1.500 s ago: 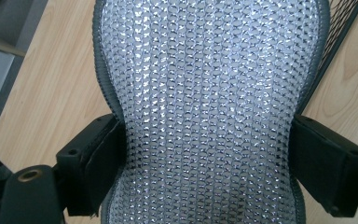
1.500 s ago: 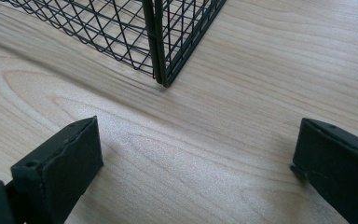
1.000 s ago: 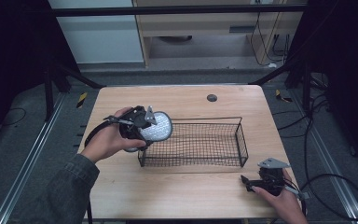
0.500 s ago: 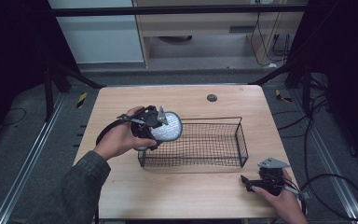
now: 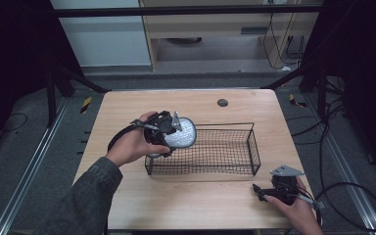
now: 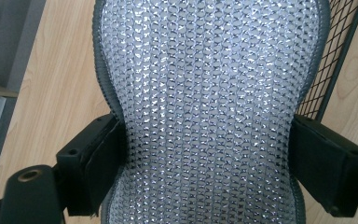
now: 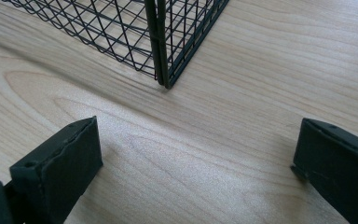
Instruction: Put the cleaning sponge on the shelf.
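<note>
We work at a wooden table (image 5: pixel 127 110), and the biggest thing on it is a black wire basket (image 5: pixel 235 147), long and open-topped, standing flat. Its near corner (image 7: pixel 161 60) rises just beyond our right fingers, a little left of the gap between them and apart from both. Next in size is the silver mesh pad (image 5: pixel 181 133), a shiny woven piece with a grey bound edge, which our left gripper (image 5: pixel 169 134) holds above the basket's left end, at its rim. In the left gripper view the pad (image 6: pixel 205 107) runs straight up from between the fingers (image 6: pixel 98 158), which are closed hard on its narrow waist, one pad pressing each side, with basket wire beyond its right edge. Our right gripper (image 5: pixel 269 190) lies low over the bare wood near the table's front right corner, its fingers (image 7: pixel 70 158) spread wide with nothing between them. A small dark round spot (image 5: pixel 222 102) sits on the wood far beyond both
</note>
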### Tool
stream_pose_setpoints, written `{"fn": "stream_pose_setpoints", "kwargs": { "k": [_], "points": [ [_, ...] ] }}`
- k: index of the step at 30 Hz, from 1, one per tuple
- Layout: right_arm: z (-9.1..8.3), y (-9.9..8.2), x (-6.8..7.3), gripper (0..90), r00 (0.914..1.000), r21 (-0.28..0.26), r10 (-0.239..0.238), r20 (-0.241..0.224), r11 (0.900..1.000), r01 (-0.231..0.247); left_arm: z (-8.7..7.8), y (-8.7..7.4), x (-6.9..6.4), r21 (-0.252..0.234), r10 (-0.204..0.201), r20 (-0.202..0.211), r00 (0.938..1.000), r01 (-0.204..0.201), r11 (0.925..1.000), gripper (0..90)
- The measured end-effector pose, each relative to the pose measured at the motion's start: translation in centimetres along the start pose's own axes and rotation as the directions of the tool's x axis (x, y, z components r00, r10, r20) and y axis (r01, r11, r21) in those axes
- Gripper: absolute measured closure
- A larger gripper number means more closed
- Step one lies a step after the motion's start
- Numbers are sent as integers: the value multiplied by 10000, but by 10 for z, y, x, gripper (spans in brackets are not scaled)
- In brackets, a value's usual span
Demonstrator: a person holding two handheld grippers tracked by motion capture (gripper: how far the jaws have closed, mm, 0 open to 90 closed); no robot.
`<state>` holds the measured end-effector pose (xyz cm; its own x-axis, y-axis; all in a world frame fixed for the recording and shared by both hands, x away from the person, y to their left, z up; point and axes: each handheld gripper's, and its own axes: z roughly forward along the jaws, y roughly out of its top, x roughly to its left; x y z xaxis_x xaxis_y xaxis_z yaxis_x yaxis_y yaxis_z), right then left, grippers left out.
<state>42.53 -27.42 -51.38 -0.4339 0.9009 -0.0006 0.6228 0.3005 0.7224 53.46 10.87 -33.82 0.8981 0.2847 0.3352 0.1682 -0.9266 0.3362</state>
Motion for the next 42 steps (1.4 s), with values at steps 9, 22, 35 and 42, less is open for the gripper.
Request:
{"fn": "stream_pose_setpoints", "kwargs": {
  "k": [9,22,35,42],
  "points": [
    [0,0,0,11,10000,0,-6,-7,10000,6,6,6,-2,21,107,-17,9999,-107,9999,137],
    [0,0,0,11,10000,5,-15,-19,10000,15,21,14,-2,228,136,104,9999,-139,9996,136],
    [0,1,0,11,10000,6,-19,-30,10000,19,33,13,-1,304,18,253,9997,-26,9995,137],
    [0,1,0,11,10000,6,-24,-30,10000,24,38,14,-4,372,48,385,9992,-63,9993,136]
  ]
}}
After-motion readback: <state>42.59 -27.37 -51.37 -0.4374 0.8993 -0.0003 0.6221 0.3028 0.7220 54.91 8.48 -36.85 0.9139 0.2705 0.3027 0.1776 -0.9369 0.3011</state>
